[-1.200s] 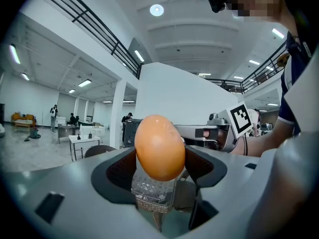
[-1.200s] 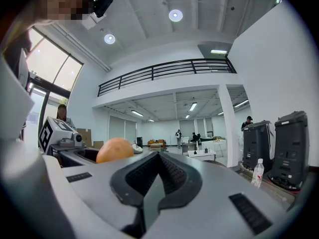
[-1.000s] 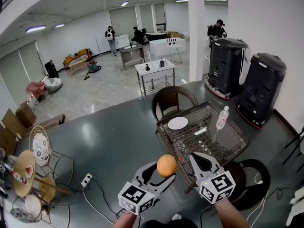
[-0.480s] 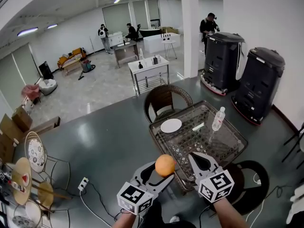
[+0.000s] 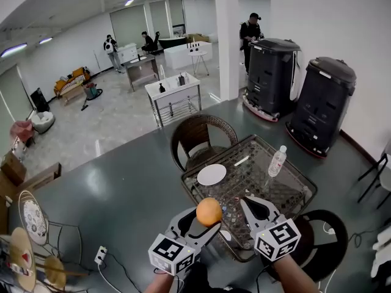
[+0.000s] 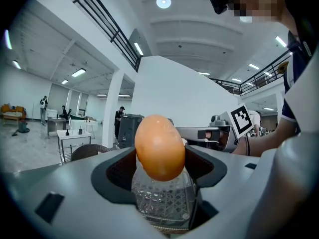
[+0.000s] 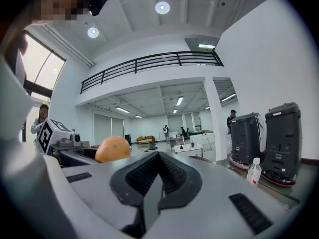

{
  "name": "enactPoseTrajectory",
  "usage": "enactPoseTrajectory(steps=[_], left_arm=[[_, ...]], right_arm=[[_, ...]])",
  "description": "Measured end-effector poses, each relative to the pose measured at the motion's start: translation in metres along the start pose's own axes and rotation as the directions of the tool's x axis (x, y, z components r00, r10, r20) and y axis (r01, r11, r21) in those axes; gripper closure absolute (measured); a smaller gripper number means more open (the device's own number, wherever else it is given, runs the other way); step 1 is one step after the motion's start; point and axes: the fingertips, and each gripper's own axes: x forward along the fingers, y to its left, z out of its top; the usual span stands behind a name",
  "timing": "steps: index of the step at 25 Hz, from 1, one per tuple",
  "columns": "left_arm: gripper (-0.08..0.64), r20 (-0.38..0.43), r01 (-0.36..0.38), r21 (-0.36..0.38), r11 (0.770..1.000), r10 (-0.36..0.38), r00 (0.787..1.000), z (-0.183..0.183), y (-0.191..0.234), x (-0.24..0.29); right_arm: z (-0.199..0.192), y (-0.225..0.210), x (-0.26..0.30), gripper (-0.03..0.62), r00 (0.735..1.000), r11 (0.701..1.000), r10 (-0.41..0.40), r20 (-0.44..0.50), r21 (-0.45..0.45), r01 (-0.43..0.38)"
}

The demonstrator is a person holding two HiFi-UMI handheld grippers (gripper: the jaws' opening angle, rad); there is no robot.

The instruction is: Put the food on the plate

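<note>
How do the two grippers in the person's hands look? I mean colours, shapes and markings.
The left gripper and the right gripper look alike: grey bodies, each with two jaws lined with black ribbed pads. Each carries a white cube with black square markers.

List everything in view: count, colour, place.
table: one, glass with dark wicker frame, centre right
plate: one, white, on the table
bottle: one, clear, upright on the table
orange: one, orange, held by the left gripper
chair: one, brown wicker, behind the table
machines: two, black, by the right wall
people: three, mostly dark clothes, far back
left gripper: one, grey, shut on the orange
right gripper: one, grey, shut, empty
</note>
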Motion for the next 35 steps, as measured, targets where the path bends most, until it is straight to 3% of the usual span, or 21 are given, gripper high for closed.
enactPoseTrajectory(steps=[9, 17, 26, 35], left_arm=[[0.258, -0.019, 0.104, -0.015, 0.994, -0.104, 0.994, 0.010, 0.096, 0.038], [0.258, -0.033, 0.216, -0.021, 0.976, -0.216, 0.976, 0.028, 0.162, 0.065], [0.258, -0.028, 0.273, -0.028, 0.962, -0.274, 0.961, 0.034, 0.197, 0.078], [0.258, -0.057, 0.264, -0.030, 0.964, -0.265, 0.963, 0.028, 0.212, 0.094]], right_arm=[[0.008, -0.021, 0.090, 0.589, 0.995, 0.995, -0.100, -0.025, 0.011, 0.101], [0.020, -0.040, 0.146, 0.589, 0.973, 0.974, -0.225, -0.051, 0.016, 0.226], [0.019, -0.045, 0.180, 0.589, 0.957, 0.960, -0.279, -0.077, 0.014, 0.280], [0.015, -0.056, 0.205, 0.589, 0.963, 0.966, -0.254, -0.086, 0.028, 0.258]])
